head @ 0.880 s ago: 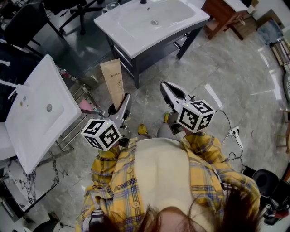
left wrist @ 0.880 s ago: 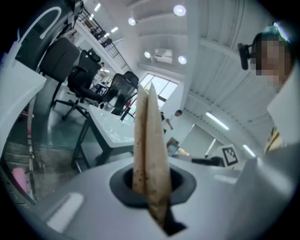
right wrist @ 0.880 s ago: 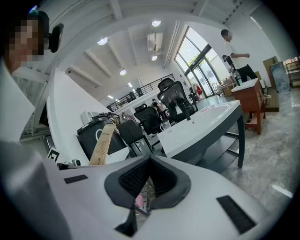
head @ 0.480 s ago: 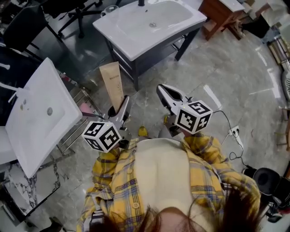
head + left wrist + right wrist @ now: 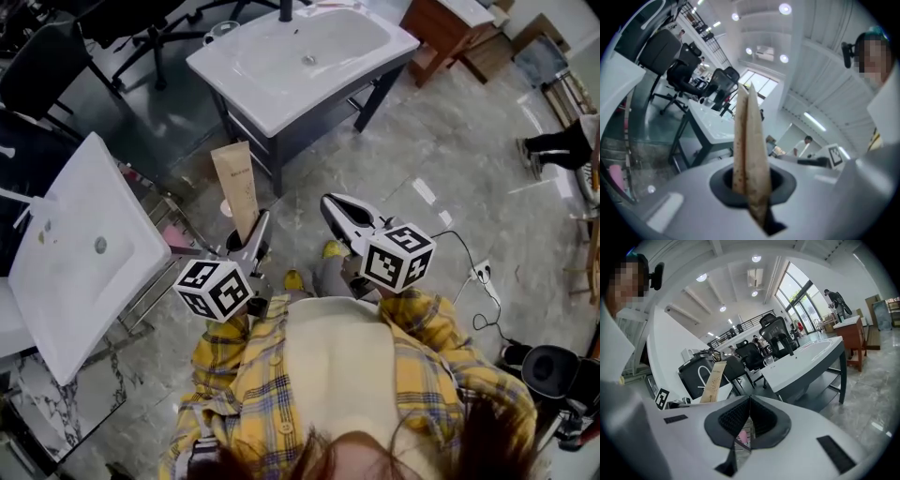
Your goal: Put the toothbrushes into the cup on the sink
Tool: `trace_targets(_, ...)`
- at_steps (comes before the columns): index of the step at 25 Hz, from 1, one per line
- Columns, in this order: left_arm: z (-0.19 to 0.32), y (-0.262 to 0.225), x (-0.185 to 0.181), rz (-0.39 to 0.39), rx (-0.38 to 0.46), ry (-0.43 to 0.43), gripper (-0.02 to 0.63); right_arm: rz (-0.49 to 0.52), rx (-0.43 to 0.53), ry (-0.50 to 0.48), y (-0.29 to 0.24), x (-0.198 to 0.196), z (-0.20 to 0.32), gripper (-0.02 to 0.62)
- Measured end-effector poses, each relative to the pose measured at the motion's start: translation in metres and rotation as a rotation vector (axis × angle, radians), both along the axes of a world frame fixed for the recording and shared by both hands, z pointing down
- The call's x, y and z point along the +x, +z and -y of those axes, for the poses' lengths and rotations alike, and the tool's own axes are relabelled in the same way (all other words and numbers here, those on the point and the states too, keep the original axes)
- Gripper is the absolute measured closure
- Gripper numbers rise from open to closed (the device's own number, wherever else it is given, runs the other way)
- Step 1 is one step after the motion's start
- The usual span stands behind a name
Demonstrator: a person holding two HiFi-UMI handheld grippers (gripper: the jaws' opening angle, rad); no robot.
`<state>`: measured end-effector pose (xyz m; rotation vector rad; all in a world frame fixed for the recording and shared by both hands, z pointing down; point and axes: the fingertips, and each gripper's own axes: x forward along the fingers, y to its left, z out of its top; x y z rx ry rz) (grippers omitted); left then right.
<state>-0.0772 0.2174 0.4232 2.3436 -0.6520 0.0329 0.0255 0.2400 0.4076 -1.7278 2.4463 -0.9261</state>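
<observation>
Since a moment ago the person has stepped forward: a yellow shoe point(image 5: 334, 249) now shows just below the right gripper point(image 5: 333, 204), the white sink point(image 5: 281, 89) has slid a little leftward in the head view, and another person's legs point(image 5: 553, 145) have come in at the far right. Both grippers are carried much as before.

The left gripper point(image 5: 260, 223) has its jaws pressed tight on the bottom edge of a flat tan paper packet point(image 5: 236, 187), which stands upright out of them, tilted slightly away from the right gripper. I cannot see what is inside the packet. The right gripper's jaws are closed pad to pad with nothing between them.

The cup point(image 5: 223, 31) stands at the near-left corner of the sink's rim, well ahead of the left gripper and beyond the packet's top end. The sink's front edge lies between the cup and both grippers, with bare floor before it.

A second white basin point(image 5: 66, 281) sits close on the left gripper's outer side, its corner near the marker cube. To the right gripper's outer side is open grey marbled tile point(image 5: 450, 178), with a cable and socket strip point(image 5: 483, 272) lying on it.
</observation>
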Motion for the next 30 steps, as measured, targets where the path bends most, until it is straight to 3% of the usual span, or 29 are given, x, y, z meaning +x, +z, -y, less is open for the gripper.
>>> trace_targets(14, 0.048, -0.007, 0.044, 0.007, -0.004, 0.015, 0.595, 0.034, -0.014, -0.033, 0.005, 0.036, 0.068, 0.581)
trace_targets(30, 0.131, -0.012, 0.103, 0.042, -0.011, -0.072, 0.595, 0.053, -0.005, -0.141, 0.001, 0.089, 0.160, 0.581)
